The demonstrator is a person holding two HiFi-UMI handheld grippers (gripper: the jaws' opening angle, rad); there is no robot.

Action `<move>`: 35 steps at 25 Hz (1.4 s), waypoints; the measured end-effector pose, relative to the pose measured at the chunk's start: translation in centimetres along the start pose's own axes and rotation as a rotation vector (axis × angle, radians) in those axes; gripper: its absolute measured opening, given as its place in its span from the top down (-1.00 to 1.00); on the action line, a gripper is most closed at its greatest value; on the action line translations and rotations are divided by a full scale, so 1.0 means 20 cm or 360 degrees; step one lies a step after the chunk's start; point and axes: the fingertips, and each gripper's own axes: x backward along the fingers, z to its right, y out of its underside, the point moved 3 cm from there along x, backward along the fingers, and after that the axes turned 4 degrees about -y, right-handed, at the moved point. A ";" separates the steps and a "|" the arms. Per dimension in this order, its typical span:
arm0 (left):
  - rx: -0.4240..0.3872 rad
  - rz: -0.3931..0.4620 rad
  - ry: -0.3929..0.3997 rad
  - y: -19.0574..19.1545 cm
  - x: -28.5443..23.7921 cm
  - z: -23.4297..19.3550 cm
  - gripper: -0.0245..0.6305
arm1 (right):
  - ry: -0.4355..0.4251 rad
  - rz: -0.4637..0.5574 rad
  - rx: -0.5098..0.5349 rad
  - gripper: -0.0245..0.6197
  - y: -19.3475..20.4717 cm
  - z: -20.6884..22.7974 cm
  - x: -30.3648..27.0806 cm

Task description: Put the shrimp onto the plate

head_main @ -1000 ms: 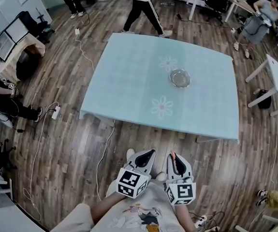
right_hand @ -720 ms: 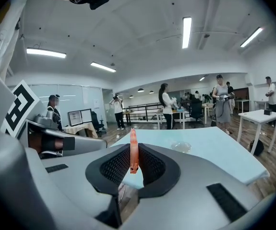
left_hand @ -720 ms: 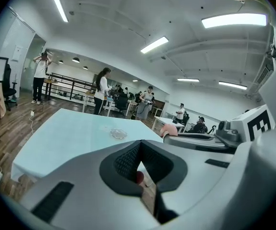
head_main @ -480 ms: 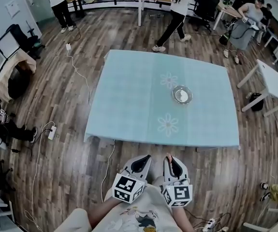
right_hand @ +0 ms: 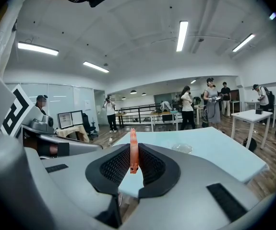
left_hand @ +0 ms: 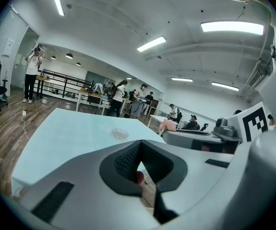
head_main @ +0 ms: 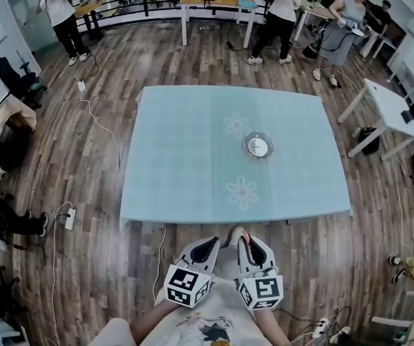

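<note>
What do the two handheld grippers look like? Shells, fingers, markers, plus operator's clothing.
The left gripper and right gripper have smooth light-grey moulded shells tapering toward the tips. Their fingers carry black, finely ribbed pads in a dark surround. Each has a white cube with black square markers at its rear. The person wears a light shirt with a cartoon print.

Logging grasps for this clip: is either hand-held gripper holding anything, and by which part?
The right hand-held gripper pinches the shrimp about its middle, one end poking past the jaw tips. The left hand-held gripper is shut, empty.
</note>
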 end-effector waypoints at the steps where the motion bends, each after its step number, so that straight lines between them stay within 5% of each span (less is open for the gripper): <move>1: -0.0002 -0.0001 0.0006 -0.01 -0.02 0.00 0.90 | 0.0006 0.0003 0.0001 0.73 -0.01 0.02 -0.01; 19: -0.0058 -0.0031 -0.0012 -0.31 -0.77 -0.08 0.90 | 0.0005 0.0056 0.0008 0.73 -0.24 0.69 -0.43; 25: -0.0075 0.0030 -0.0097 -0.49 -1.10 -0.05 0.90 | -0.0045 0.0030 -0.0014 0.73 -0.30 1.03 -0.58; 35: 0.0011 -0.0049 -0.0263 -0.43 -1.47 -0.06 0.90 | -0.0244 -0.0086 -0.0015 0.73 -0.20 1.38 -0.86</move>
